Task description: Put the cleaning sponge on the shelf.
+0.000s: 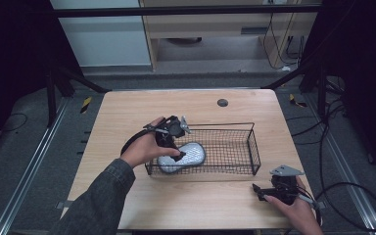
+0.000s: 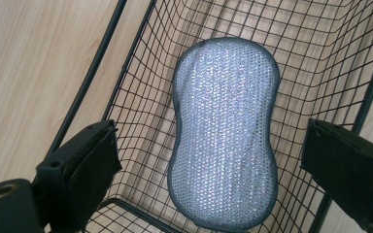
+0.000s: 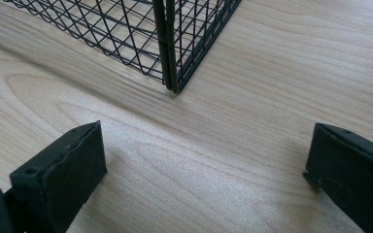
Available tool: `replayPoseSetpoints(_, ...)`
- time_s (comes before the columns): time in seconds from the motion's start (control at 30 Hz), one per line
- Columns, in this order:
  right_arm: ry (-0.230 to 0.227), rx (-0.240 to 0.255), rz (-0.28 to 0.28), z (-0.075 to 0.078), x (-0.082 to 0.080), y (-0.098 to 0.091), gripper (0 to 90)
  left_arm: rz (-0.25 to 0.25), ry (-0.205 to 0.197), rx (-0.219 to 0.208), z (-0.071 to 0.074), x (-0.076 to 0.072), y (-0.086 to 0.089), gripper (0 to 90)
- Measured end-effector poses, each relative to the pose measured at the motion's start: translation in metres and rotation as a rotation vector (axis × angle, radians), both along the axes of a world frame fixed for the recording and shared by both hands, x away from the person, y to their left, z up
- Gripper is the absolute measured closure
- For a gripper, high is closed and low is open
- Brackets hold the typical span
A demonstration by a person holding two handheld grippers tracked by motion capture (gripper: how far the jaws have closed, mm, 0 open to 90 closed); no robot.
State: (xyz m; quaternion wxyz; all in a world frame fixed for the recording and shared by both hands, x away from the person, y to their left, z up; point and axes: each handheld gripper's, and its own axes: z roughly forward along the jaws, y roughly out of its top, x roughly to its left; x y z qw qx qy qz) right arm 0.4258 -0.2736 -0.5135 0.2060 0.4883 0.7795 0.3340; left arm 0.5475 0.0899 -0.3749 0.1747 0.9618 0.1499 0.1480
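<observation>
A silvery, peanut-shaped scrubbing sponge (image 1: 190, 154) (image 2: 223, 136) lies flat in the left end of a black wire basket (image 1: 252, 147) (image 2: 136, 97) on the wooden table (image 1: 127, 112). My left gripper (image 1: 177, 155) (image 2: 211, 141) reaches down into the basket over the sponge. It is open: the jaws stand wide on either side of the sponge and the pads are clear of it. My right gripper (image 1: 256, 190) (image 3: 204, 145) rests low over bare table near the basket's front right corner (image 3: 167, 43), open with nothing between its fingers.
A small round black cap (image 1: 222, 102) sits in the tabletop near the far edge. The basket's right part holds nothing. Bare wood runs along the near edge between the two hands. Cables lie on the floor at the right.
</observation>
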Motion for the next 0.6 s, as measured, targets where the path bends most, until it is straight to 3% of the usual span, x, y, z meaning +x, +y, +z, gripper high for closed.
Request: replayPoseSetpoints(0.6, 0.000, 0.000, 0.000, 0.0000, 0.0000, 0.0000, 1.1, -0.012, -0.013, -0.025, 0.0064, -0.0088, 0.0033, 6.5)
